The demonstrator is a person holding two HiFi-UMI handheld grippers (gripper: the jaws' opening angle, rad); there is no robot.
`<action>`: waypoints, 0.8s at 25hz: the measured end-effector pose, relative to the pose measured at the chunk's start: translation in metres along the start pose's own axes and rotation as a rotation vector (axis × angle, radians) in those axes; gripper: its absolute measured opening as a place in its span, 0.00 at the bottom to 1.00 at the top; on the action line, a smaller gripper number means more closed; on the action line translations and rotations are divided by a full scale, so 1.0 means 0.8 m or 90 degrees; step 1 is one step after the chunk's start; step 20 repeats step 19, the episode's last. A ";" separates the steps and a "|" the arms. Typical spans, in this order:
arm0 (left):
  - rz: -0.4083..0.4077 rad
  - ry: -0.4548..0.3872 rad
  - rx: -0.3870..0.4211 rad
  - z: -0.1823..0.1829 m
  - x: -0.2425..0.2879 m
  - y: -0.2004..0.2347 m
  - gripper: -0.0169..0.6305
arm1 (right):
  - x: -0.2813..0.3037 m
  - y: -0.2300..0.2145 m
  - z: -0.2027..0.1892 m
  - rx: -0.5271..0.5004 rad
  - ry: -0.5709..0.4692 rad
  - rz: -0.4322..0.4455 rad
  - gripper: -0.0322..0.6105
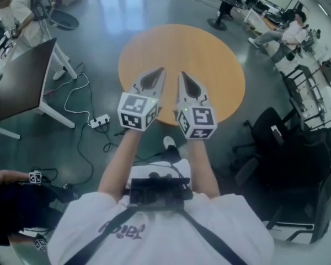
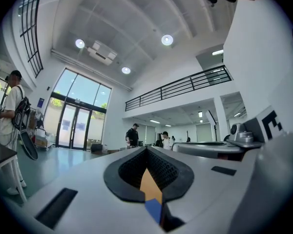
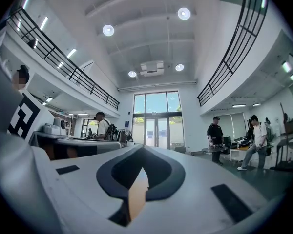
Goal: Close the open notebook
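Note:
No notebook shows in any view. The round wooden table (image 1: 209,54) lies below and ahead of me, its top bare where it is visible. My left gripper (image 1: 160,70) and right gripper (image 1: 182,74) are held up side by side over the table's near edge, pointing forward. Each has its jaws together with nothing between them. The left gripper view has the left gripper (image 2: 147,148) shut and looks level across the hall. In the right gripper view the right gripper (image 3: 142,147) is shut too.
A dark desk (image 1: 19,79) stands at the left, with a white power strip (image 1: 99,120) and cables on the floor beside it. Black office chairs (image 1: 276,131) crowd the right. Several people stand or sit around the hall.

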State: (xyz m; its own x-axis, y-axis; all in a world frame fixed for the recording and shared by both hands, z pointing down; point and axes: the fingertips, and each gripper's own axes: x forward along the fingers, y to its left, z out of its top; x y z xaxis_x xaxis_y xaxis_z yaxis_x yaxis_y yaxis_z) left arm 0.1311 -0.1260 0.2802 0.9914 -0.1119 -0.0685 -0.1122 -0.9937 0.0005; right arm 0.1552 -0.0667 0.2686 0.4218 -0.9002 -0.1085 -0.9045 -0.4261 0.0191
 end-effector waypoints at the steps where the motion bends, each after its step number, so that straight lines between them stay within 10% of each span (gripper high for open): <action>1: 0.002 -0.001 0.000 0.001 -0.002 0.001 0.05 | -0.001 0.002 0.001 0.000 -0.002 0.001 0.07; 20: 0.027 0.019 -0.025 -0.025 0.005 0.006 0.05 | 0.005 -0.020 -0.026 0.008 0.024 -0.008 0.07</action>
